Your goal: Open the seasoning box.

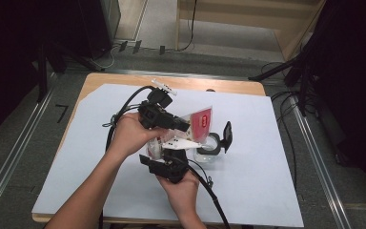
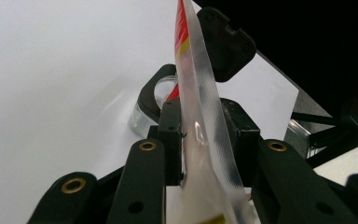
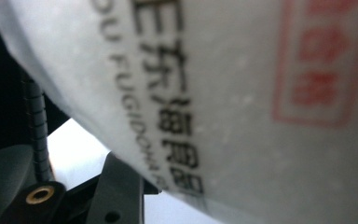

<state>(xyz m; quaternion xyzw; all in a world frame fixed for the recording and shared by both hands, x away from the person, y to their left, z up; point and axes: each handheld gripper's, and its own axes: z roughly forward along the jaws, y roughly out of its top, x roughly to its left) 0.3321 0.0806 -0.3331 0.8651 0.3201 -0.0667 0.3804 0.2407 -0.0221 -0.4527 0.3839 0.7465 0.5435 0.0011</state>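
- Clear plastic pouch with red label [image 1: 198,121], centre frame, above white-covered counter [image 1: 267,157].
- Left tongs [image 2: 200,135]: narrow gap, pouch edge between, pads apparently pressing.
- Right tongs [image 1: 164,155]: hold on pouch, cannot tell.

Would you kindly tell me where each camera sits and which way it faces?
High view: above the person's side, looking forward and down at the table; forearms, left gripper and right gripper show.
Left gripper view: along its jaws, either side of the pouch; jar beyond.
Right gripper view: tight against the pouch's print.
Shared: the pouch, in all three.
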